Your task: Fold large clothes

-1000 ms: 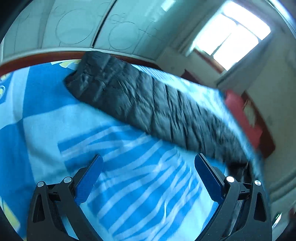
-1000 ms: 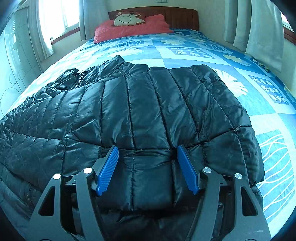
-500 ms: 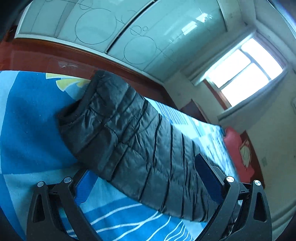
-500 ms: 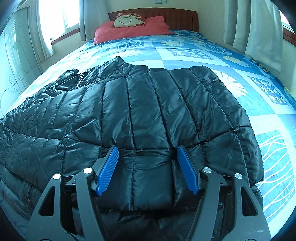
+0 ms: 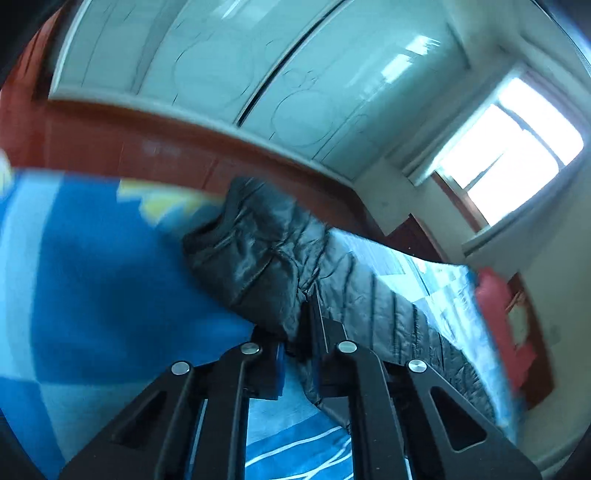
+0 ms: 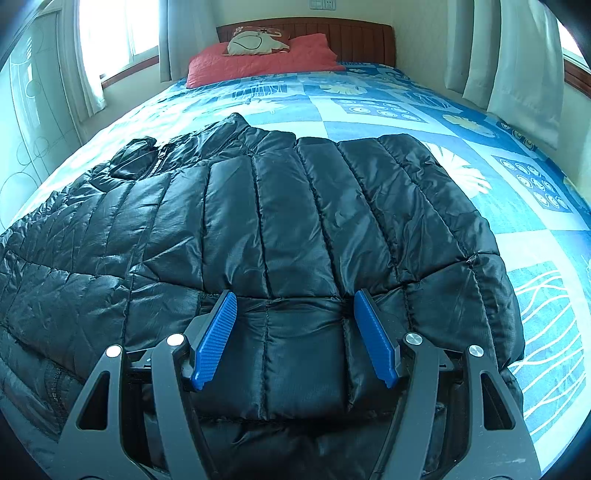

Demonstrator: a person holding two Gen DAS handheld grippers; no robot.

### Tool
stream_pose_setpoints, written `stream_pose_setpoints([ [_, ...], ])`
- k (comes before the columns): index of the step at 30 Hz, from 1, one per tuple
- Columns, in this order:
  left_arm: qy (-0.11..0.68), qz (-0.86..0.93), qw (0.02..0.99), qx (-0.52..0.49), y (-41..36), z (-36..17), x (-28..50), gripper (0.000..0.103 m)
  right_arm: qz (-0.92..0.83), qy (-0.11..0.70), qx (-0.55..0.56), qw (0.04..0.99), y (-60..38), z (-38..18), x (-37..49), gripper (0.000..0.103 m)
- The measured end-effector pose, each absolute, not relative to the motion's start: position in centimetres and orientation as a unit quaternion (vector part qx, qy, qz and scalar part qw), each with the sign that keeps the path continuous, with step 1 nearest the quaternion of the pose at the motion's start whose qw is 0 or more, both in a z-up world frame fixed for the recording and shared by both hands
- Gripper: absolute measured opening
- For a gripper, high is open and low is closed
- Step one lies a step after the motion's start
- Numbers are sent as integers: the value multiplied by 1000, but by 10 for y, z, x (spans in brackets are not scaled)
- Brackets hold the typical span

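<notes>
A black quilted puffer jacket [image 6: 280, 229] lies spread on the blue patterned bed [image 6: 406, 110]. My right gripper [image 6: 295, 332] is open, its blue pads [image 6: 216, 339] straddling the jacket's near hem, not clamped. In the left wrist view, the jacket's sleeve [image 5: 258, 254] stretches across the bed, cuff toward the footboard. My left gripper [image 5: 299, 332] is shut on the sleeve's fabric, which bunches between the fingers.
A red pillow [image 6: 258, 62] and a cushion lie at the wooden headboard [image 6: 354, 37]. Curtains [image 6: 517, 55] hang on the right, a window [image 6: 110, 33] on the left. The red-brown footboard [image 5: 147, 147] and glass wardrobe doors [image 5: 258, 74] stand beyond the sleeve.
My left gripper moved onto the sleeve and closed on it; it was open over the bedsheet a second ago. My right gripper has stayed open on the hem.
</notes>
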State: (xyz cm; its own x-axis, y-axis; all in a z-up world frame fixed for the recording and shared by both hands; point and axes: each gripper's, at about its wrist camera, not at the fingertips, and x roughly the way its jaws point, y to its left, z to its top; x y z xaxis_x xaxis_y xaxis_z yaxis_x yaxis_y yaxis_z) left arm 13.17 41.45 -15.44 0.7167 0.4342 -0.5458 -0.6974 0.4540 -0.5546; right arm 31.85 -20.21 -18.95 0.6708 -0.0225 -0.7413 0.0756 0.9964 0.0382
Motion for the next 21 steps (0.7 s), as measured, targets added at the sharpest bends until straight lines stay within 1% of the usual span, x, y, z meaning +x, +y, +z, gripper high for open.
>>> stream_pose_setpoints([
  [5, 159, 304, 891, -297, 364, -107, 157, 8, -26, 404, 33, 914, -202, -190, 317, 66],
  [11, 168, 225, 933, -224, 286, -74, 208, 8, -26, 404, 35, 914, -201, -191, 316, 66],
  [18, 191, 123, 960, -162, 184, -59, 264, 8, -25, 403, 37, 914, -202, -190, 317, 66],
  [21, 204, 86, 965, -142, 142, -61, 285, 8, -25, 403, 38, 914, -204, -189, 318, 66],
])
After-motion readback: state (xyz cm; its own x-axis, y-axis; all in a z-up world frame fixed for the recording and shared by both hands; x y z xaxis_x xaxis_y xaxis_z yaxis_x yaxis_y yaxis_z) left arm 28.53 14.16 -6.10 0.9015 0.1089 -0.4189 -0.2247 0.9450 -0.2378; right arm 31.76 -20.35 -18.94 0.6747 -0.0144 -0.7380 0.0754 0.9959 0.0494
